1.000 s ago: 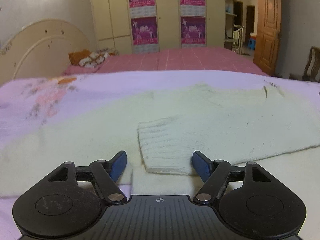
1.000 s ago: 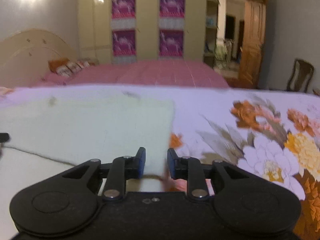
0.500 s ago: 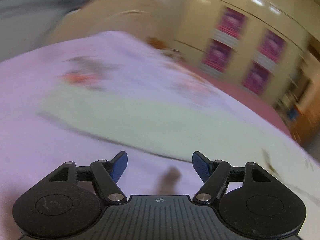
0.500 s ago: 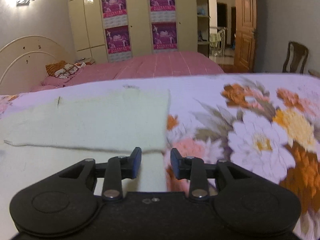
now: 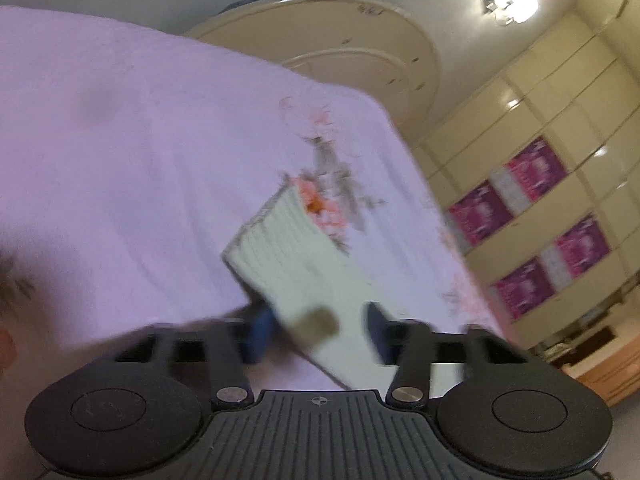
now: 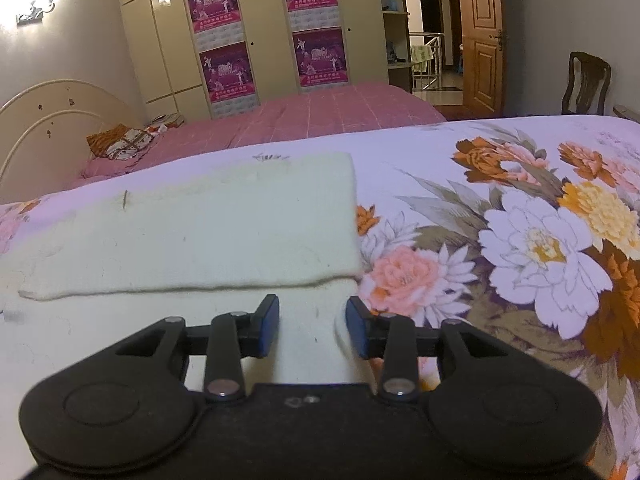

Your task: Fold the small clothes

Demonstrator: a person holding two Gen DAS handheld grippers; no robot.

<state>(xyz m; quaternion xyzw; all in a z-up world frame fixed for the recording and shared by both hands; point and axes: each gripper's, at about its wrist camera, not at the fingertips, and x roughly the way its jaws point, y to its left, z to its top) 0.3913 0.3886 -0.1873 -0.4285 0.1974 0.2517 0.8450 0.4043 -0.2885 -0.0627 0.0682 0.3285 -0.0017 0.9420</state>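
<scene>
A cream knitted sweater (image 6: 200, 232) lies flat on the floral bedspread (image 6: 520, 240), its far part folded over toward me. My right gripper (image 6: 312, 330) hovers over the sweater's near right corner. Its jaws are opening, and the cloth lies below them without being pinched. In the blurred, tilted left wrist view, a ribbed cream sleeve cuff (image 5: 292, 248) stretches away across the lilac bedspread (image 5: 120, 140). My left gripper (image 5: 318, 328) straddles this sleeve with its jaws closing. The sleeve still looks flat between the blue pads.
Beyond this bed stands a second bed with a pink cover (image 6: 320, 116) and a cream headboard (image 6: 52, 120). A wardrobe with purple posters (image 6: 260, 32) lines the back wall. A wooden door (image 6: 480, 36) and a chair (image 6: 586, 80) are at the right.
My left gripper swung away from the folded sleeve in the middle, rolled, and now straddles the outstretched sleeve with narrower jaws. My right gripper's jaws widened off the sweater's edge; that hand barely moved.
</scene>
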